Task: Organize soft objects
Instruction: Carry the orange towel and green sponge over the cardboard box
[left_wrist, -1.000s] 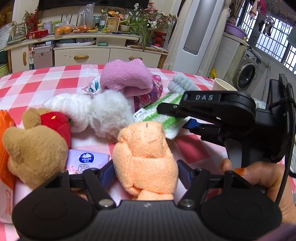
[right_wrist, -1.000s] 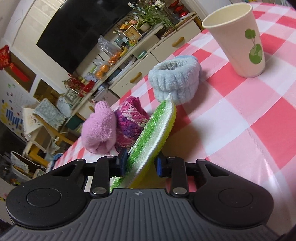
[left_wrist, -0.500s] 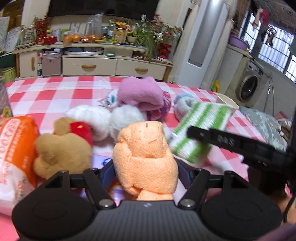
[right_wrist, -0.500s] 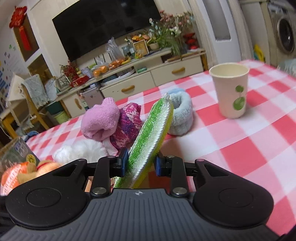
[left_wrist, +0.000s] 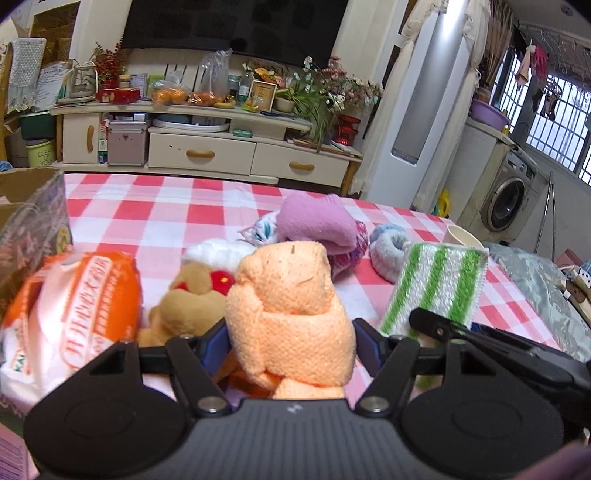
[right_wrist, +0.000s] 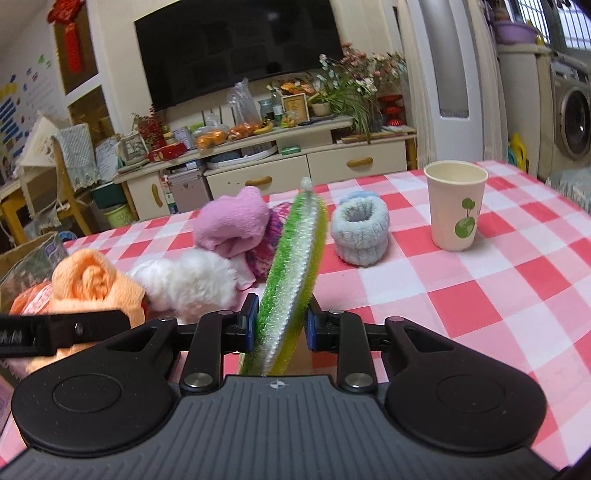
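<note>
Carry step, judged: left tool (left_wrist: 291, 345) grips the orange towel (left_wrist: 291, 317) at lower centre, right tool (right_wrist: 280, 326) clamps the striped sponge (right_wrist: 295, 266) at centre, both above the counter (right_wrist: 480, 288); next needs a drop spot, perhaps the box (left_wrist: 29, 206) at left.

Rolled towel (left_wrist: 291, 314) up front between left gripper (left_wrist: 291, 345) fingers. Sponge (right_wrist: 295, 266) edge-on between right gripper (right_wrist: 281, 326) fingers, right of towel. Teddy (left_wrist: 188, 306) and packet (left_wrist: 74, 314) left of towel. Fluffy ball (right_wrist: 192, 280), sock (right_wrist: 232, 221), knitted hat (right_wrist: 267, 240) heaped behind on table (right_wrist: 480, 288). Wristband (right_wrist: 360, 232) right of heap; cup (right_wrist: 455, 205) further right. Box (left_wrist: 33, 221) at far left.
</note>
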